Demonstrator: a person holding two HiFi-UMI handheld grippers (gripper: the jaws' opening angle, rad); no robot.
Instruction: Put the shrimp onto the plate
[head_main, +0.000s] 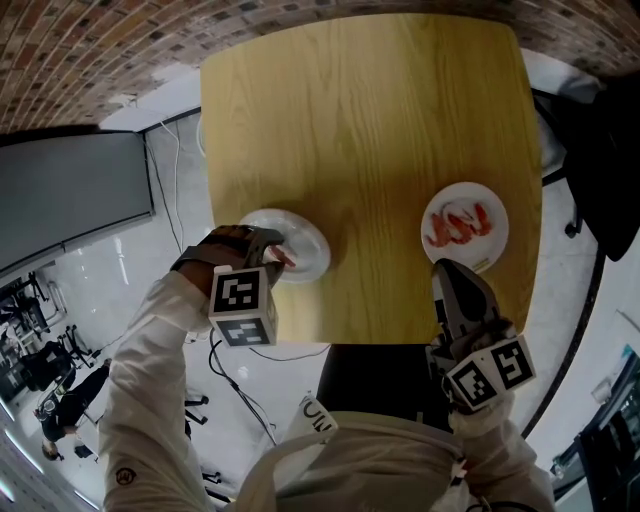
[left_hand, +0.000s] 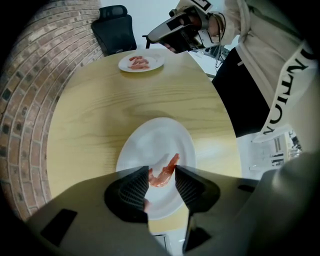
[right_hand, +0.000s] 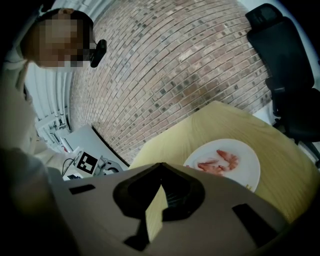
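**Left hand-held gripper clamped on a shrimp over a white plate.**
Its jaws press on the shrimp's two ends above the plate, which sits near the left front edge of the table. Farther right, a second plate carries more shrimps. The right hand-held gripper hovers just in front of that plate, jaws together and empty.

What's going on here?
A person works two handheld grippers at a light wooden table. The left gripper points down over a round white plate, its fingers apparently pinching a single pink shrimp just above it. The right gripper is shut and empty, short of a second white plate that holds several more shrimp.
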